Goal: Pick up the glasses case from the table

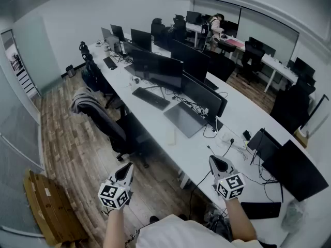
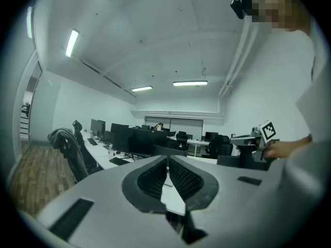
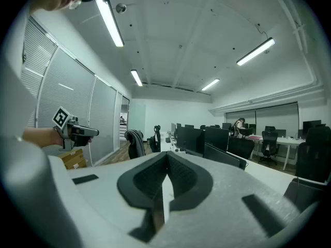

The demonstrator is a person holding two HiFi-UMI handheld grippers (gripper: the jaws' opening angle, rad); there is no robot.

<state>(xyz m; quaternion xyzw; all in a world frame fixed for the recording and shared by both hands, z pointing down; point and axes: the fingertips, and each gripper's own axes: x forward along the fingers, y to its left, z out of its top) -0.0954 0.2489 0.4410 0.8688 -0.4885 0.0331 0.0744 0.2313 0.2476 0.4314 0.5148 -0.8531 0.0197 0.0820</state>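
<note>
Head view, lower frame: grey left gripper (image 1: 127, 168) and grey right gripper (image 1: 219, 161), fingers closed, empty. No glasses case identifiable on the long white bench (image 1: 238, 112); locate it, open fingers, then reach.

Ceiling strip lights (image 3: 110, 22), cool even light, fisheye-warped edges, dark corners

Long white table (image 1: 243, 112) is carrying flat black monitors (image 1: 165, 71); plank floor (image 1: 67, 143) is showing streaky brown, seemingly wood-grain.
</note>
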